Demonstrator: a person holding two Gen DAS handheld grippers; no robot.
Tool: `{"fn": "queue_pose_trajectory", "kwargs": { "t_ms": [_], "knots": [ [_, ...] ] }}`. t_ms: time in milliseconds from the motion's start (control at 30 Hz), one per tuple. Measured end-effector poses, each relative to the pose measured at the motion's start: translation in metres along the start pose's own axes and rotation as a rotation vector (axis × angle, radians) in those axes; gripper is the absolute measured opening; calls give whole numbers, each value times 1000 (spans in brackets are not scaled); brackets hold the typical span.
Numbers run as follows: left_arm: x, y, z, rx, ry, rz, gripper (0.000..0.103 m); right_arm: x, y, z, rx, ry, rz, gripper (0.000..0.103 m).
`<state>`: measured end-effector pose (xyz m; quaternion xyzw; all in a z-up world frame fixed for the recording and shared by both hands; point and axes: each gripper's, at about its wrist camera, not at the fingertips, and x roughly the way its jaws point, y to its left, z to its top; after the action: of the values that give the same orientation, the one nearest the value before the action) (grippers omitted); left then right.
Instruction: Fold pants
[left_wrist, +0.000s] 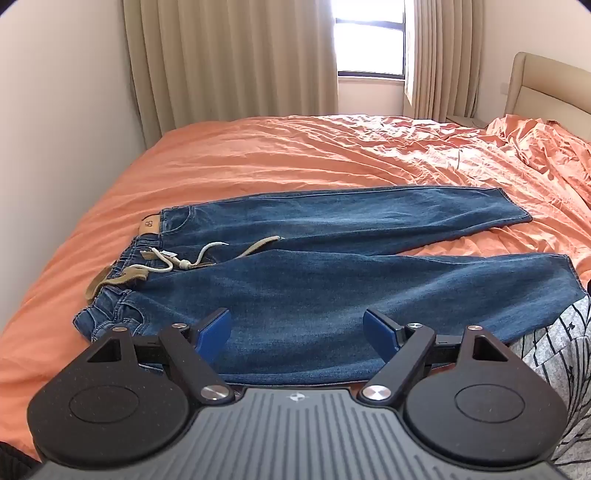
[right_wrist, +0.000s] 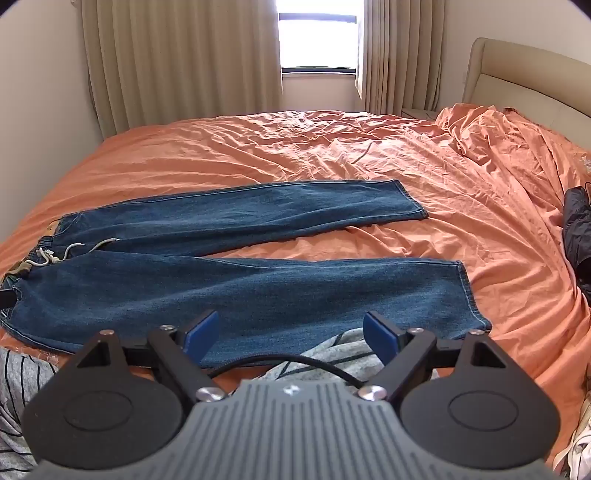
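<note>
Blue jeans (left_wrist: 295, 280) lie flat on the orange bed, waistband to the left with a pale drawstring (left_wrist: 177, 260), both legs stretched to the right and spread apart. They also show in the right wrist view (right_wrist: 229, 284). My left gripper (left_wrist: 297, 326) is open and empty, above the near edge of the jeans close to the waist end. My right gripper (right_wrist: 291, 328) is open and empty, above the near edge of the near leg, toward its cuff (right_wrist: 469, 295).
The orange bedspread (left_wrist: 295, 155) is rumpled at the right near a beige headboard (right_wrist: 517, 81). A grey striped garment (right_wrist: 332, 354) lies at the near bed edge. A dark object (right_wrist: 578, 229) sits at the far right. Wall at left, curtains behind.
</note>
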<state>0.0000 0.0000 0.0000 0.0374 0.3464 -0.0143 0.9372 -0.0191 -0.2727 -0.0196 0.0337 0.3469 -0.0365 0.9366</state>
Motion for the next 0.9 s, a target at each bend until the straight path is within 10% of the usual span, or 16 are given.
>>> {"fn": "queue_pose_trajectory", "kwargs": {
  "t_ms": [900],
  "knots": [
    [3,-2,-1,-1,9,4,95,-1,3,6,-10,22,-16,82]
  ]
}}
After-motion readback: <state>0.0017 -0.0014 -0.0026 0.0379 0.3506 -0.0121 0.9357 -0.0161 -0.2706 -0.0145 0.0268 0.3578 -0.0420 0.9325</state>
